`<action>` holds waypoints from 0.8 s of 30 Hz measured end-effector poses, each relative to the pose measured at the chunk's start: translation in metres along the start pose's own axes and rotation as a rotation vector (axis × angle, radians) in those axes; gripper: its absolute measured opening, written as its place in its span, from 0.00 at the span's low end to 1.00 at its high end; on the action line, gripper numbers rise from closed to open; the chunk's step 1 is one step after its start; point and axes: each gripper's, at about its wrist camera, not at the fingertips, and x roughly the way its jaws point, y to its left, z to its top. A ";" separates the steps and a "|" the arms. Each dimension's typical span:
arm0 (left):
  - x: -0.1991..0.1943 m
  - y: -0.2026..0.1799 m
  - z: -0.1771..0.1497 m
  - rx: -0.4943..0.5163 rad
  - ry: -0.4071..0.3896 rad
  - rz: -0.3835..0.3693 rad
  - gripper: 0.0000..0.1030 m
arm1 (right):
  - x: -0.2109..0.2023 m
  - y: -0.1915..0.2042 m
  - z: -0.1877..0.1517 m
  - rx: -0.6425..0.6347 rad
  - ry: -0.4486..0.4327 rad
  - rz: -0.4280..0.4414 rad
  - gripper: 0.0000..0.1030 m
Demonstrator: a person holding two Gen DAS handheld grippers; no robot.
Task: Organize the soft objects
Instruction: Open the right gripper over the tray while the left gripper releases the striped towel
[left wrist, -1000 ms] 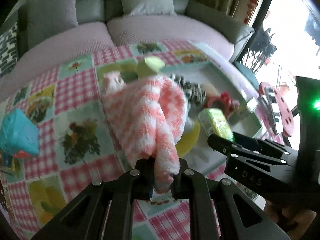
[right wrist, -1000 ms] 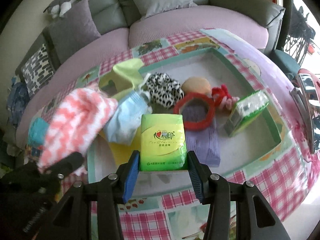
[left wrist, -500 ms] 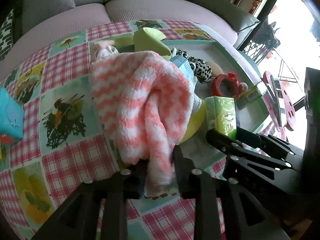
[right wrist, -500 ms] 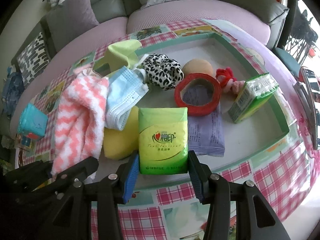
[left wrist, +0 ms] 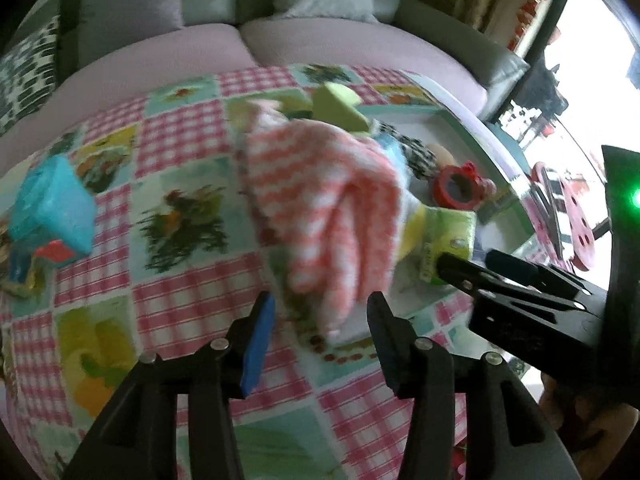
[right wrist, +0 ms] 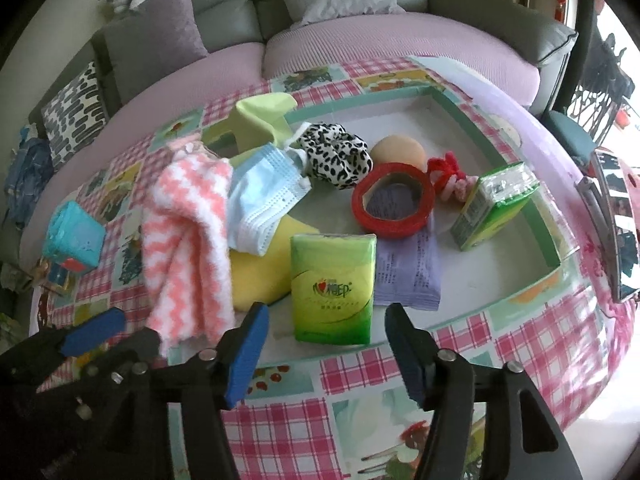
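Note:
A pink and white striped towel (left wrist: 320,200) lies on the left rim of the shallow green-edged tray (right wrist: 460,100); it also shows in the right wrist view (right wrist: 184,240). My left gripper (left wrist: 320,316) is open just in front of it, empty. A green tissue pack (right wrist: 332,284) lies flat in the tray's front. My right gripper (right wrist: 326,320) is open around its near end, not touching. In the tray lie a blue face mask (right wrist: 264,204), a yellow sponge (right wrist: 256,276), a leopard scrunchie (right wrist: 336,152), a red tape ring (right wrist: 394,208), a purple packet (right wrist: 408,268) and a second green pack (right wrist: 496,204).
A teal tissue box (right wrist: 74,240) stands on the checked tablecloth at the left. A light green cloth (right wrist: 260,120) lies at the tray's back left. A pink sofa (right wrist: 360,40) with cushions curves behind the table. A red stool (left wrist: 576,220) stands to the right.
Both grippers have opened. The left one let go of the striped towel, which now lies on the tray's rim. The right one let go of the green tissue pack, now flat in the tray.

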 end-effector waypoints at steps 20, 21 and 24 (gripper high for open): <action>-0.027 0.090 -0.061 -0.294 -0.023 0.240 0.87 | -0.027 0.062 -0.039 -0.120 -0.029 0.047 0.88; -0.030 0.092 -0.063 -0.299 -0.028 0.245 0.87 | -0.027 0.065 -0.041 -0.129 -0.030 0.047 0.88; -0.035 0.091 -0.066 -0.284 -0.026 0.275 0.87 | -0.029 0.072 -0.046 -0.151 -0.036 0.050 0.88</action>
